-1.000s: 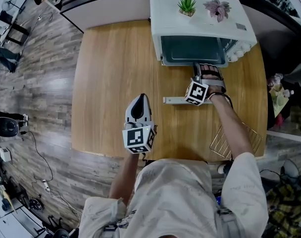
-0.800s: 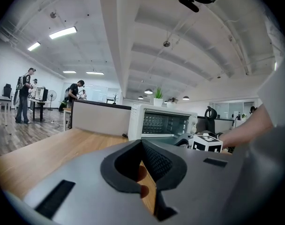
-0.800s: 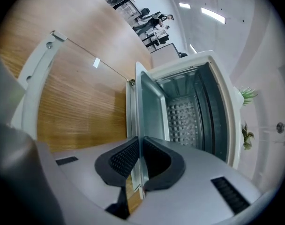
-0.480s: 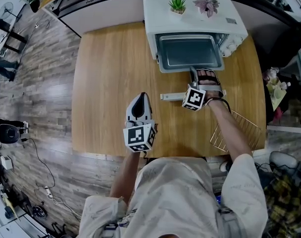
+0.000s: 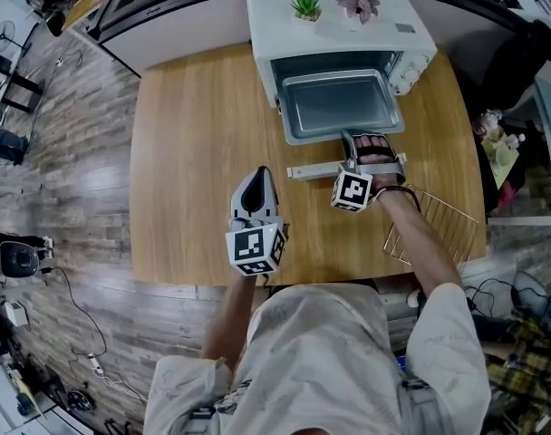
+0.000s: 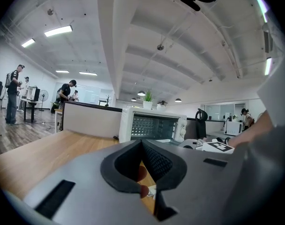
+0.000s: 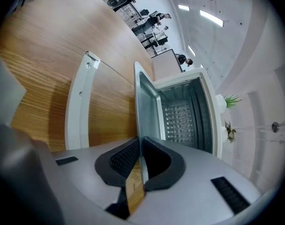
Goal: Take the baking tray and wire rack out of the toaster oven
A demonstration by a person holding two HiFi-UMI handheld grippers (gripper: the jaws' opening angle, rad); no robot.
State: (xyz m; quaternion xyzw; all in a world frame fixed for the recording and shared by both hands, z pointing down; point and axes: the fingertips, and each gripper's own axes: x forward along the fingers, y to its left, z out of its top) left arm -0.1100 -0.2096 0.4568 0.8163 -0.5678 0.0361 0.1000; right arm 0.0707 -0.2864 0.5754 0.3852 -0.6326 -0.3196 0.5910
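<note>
Looks like the tray-pulling step, so roughly the back half of the job. Got the right tool (image 5: 351,140) clenched on the near lip of the baking tray (image 5: 334,102), thin metal edge pinched between the pads. Just ahead of that tool, seeing the tray about halfway out of the toaster oven (image 5: 389,30), hanging over the dropped door (image 5: 312,170). Found the wire rack (image 5: 434,229) already out, lying flat on the surface (image 5: 189,143) behind that tool and off to its right, near the edge. Got the left tool (image 5: 256,178) clenched on nothing, hovering well left of the right one and nowhere near the tray.

Next up, probably: pull straight back and level so the far end clears the opening without tipping, then set down clear of the rack. Might be worth bringing the left tool in for support.
</note>
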